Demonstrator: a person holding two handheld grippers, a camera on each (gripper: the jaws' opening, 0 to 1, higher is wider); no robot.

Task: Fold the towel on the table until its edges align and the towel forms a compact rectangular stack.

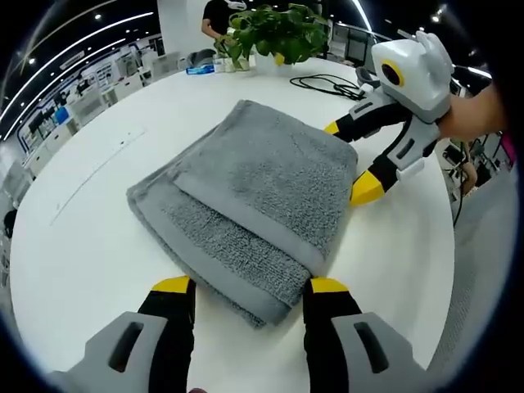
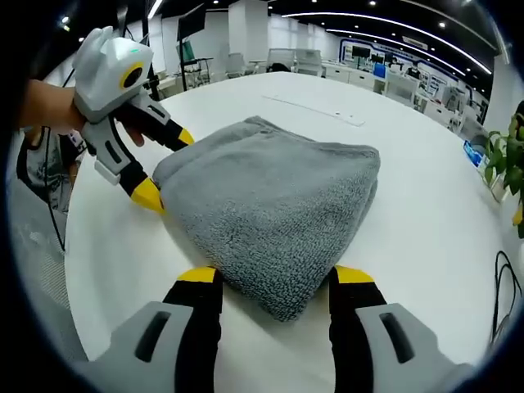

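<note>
A grey towel (image 1: 254, 196) lies folded in a thick rectangle on the white round table (image 1: 90, 246). My left gripper (image 1: 250, 286) is open, its yellow-tipped jaws astride the towel's near corner. My right gripper (image 1: 350, 160) comes in from the right, held by a hand, and is open with its jaws on either side of the towel's far-right edge. In the right gripper view the towel (image 2: 270, 196) bulges toward me, and the right gripper (image 2: 274, 277) stands open around its near corner. The left gripper (image 2: 166, 166) is open at the towel's left edge.
A potted plant (image 1: 278, 33) and a person (image 1: 217, 16) are at the table's far side, with a black cable (image 1: 327, 82) beside them. Bare tabletop (image 2: 426, 213) surrounds the towel. The table edge (image 2: 74, 246) runs close on the left in the right gripper view.
</note>
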